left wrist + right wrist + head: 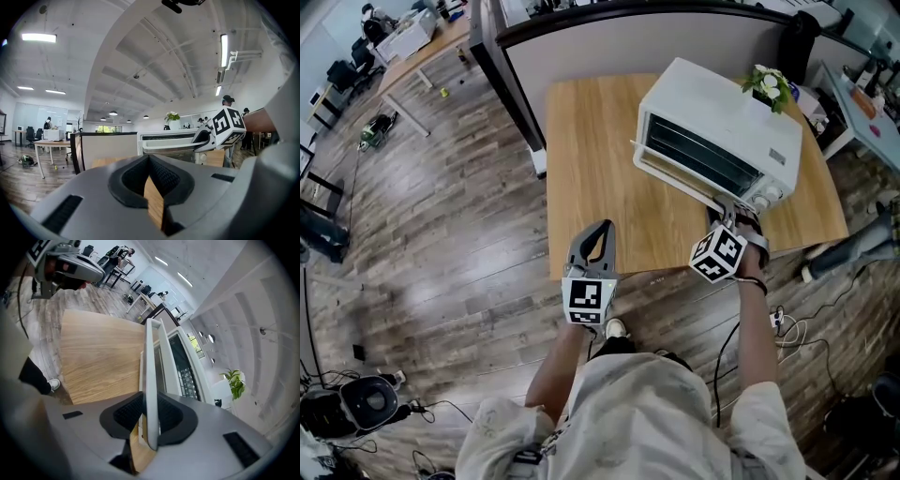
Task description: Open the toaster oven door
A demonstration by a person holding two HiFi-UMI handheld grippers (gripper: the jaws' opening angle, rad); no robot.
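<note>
**Toaster oven** (717,131), standing at the far right of the counter (600,169). Its door handle (151,357) is clamped near one end between the pads of the right claw (149,401). The left claw (149,161), jaws together and empty, hovers over the counter's near edge, well apart from the oven. Risks: with nothing bracing the oven, a pull may drag it forward, and the off-centre grip may slide off the handle's end.

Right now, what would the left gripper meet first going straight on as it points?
Probably the light wooden tabletop, since the left gripper points slightly down just above it; past that, the white toaster oven's left end. Depth is unclear.
</note>
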